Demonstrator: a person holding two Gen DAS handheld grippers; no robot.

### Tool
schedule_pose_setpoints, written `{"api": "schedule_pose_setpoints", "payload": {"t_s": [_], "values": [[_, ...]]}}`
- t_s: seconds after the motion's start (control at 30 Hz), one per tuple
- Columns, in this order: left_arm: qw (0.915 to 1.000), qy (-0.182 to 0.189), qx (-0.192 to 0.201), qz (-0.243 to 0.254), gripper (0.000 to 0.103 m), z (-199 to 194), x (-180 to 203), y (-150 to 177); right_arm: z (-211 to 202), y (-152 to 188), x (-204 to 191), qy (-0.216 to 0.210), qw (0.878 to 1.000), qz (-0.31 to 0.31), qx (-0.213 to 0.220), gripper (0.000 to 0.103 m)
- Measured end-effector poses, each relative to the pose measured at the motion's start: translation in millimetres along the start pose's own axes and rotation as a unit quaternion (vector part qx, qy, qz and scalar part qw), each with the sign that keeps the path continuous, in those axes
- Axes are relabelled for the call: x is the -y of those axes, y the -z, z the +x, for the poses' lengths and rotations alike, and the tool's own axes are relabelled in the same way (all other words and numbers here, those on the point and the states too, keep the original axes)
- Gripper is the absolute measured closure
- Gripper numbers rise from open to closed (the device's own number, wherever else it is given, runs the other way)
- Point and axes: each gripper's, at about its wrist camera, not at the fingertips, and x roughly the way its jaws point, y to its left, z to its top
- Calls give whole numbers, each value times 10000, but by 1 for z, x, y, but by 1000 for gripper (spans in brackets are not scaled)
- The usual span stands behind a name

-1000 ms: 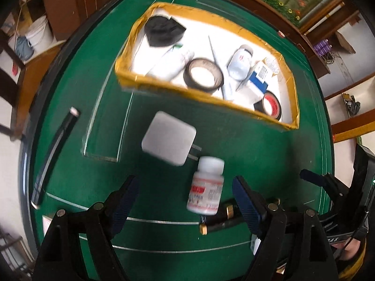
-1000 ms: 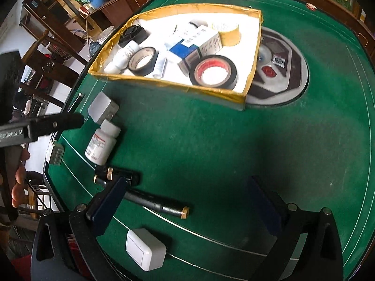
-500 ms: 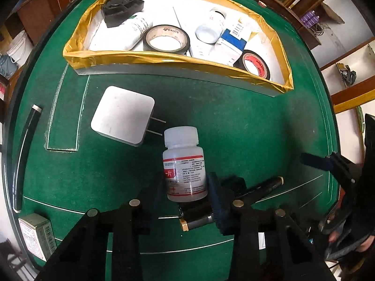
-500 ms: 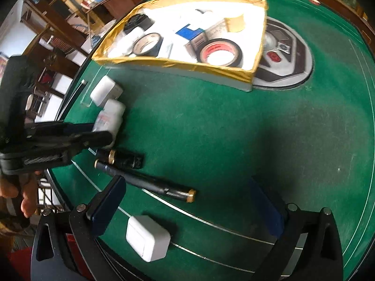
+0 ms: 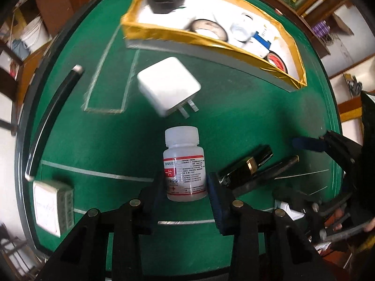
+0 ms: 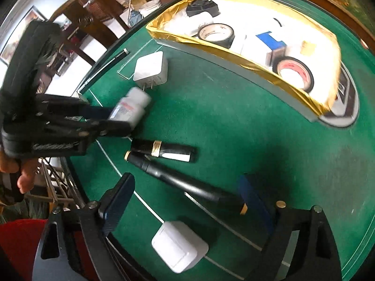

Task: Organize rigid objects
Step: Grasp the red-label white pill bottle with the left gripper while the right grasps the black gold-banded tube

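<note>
Green felt table (image 5: 234,121): one pill bottle (image 5: 184,164) clamped in left gripper (image 5: 185,187) jaws, near yellow tray (image 5: 211,39). Two white chargers, two black pens. Right gripper (image 6: 187,199) jaws wide, empty; tray contents blurred.

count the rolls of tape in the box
2 show clearly. A black roll with a cream core lies mid-box, and a black roll with a red core lies at the near right end of the yellow-rimmed box. Glare may hide others.

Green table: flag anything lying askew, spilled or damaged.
Nothing is spilled or visibly damaged. The capped white plastic pill bottle is lifted and tilted in the left gripper. A black gold-banded pen lies apart from its black cap, beside two white plug adapters.
</note>
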Motion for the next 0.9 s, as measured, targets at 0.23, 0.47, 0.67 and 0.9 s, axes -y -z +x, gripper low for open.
{"api": "schedule_pose_setpoints", "payload": {"t_s": [0.23,0.47,0.67,0.9], "values": [[9999,59,26,-124,64,-1,-10,8,22,-16,-13,301,9969,-686,-255,31],[9998,40,-79,-202,63,4,-14,8,38,-27,-39,420,9894,-1336,-379,39],[9998,11,-55,-206,63,4,-12,10,36,-29,-34,531,9916,-1157,-223,83],[9999,-94,31,-96,42,4,-2,0,26,-24,0,610,9974,-372,-126,84]]}}
